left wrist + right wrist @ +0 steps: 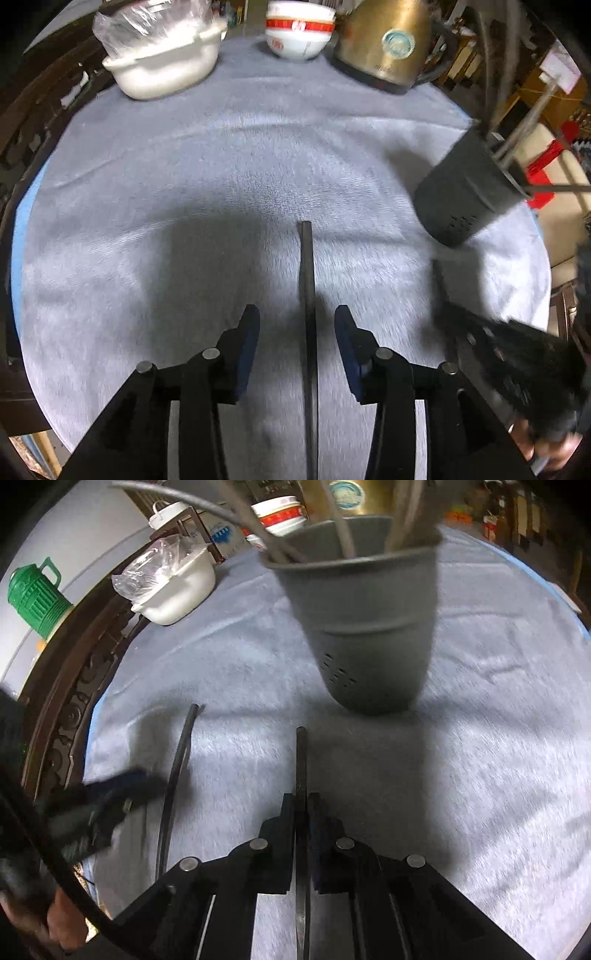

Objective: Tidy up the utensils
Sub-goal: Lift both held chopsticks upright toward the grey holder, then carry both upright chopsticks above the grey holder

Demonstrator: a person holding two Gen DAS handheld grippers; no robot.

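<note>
On a grey-clothed tabletop (pixel 258 155), my left gripper (pixel 297 332) stands with jaws parted around a dark flat utensil (pixel 306 280), the pads clear of it on both sides. My right gripper (pixel 301 805) has its jaws clamped tight on a second dark utensil handle (pixel 300 760), its tip pointing toward the grey utensil holder (pixel 369 627) just ahead, which already carries several metal utensils (pixel 343 528).
</note>
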